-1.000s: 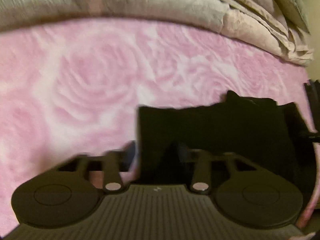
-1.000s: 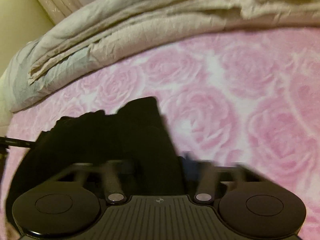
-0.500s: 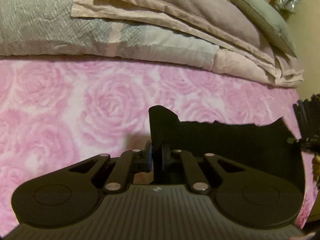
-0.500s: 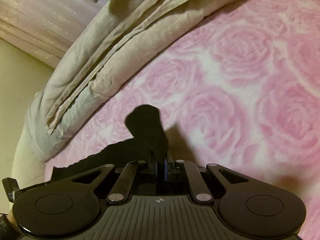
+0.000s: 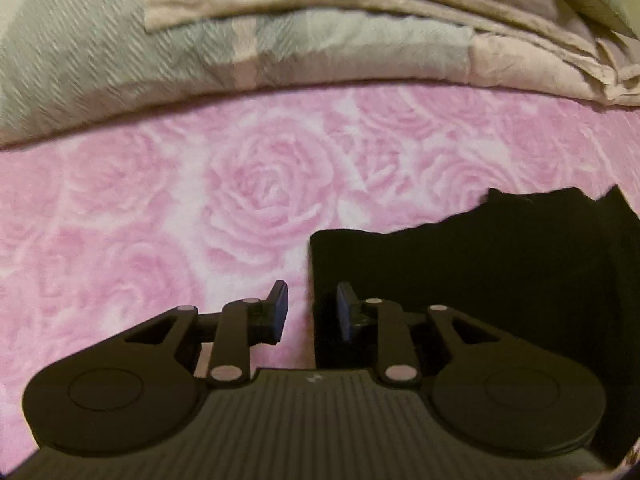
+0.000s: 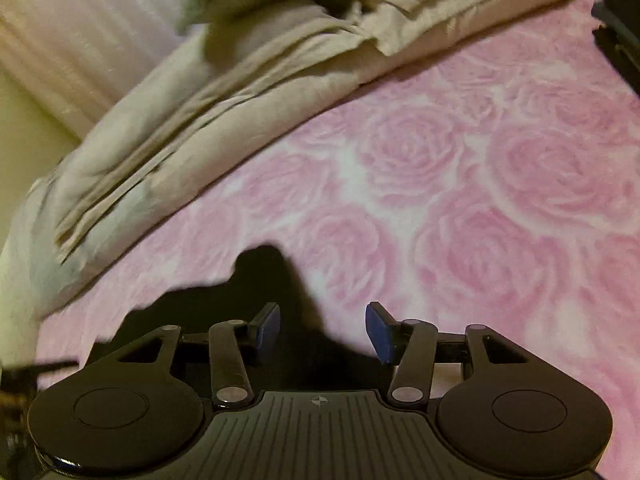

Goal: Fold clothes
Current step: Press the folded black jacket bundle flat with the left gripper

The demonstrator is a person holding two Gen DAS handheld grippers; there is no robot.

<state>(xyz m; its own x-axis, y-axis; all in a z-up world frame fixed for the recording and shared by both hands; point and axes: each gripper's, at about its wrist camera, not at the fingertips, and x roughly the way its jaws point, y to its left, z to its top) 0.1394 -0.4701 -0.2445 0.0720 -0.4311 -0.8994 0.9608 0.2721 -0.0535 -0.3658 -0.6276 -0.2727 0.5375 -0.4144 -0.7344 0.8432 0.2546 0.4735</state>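
Both our grippers, left [image 5: 308,312] and right [image 6: 322,330], have let go and gape over the black garment [image 5: 480,276] edge.

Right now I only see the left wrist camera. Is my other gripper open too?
Observer: Yes, the right gripper is open, with nothing between its fingers.
Operator: Where is it compared to the black clothes?
Observer: It hovers over the edge of the black garment; the left finger is over the cloth, the right finger over the pink rose blanket.
Operator: What's past the bed on that side?
Observer: Beyond the beige bedding there is a pale striped curtain and a yellowish wall.
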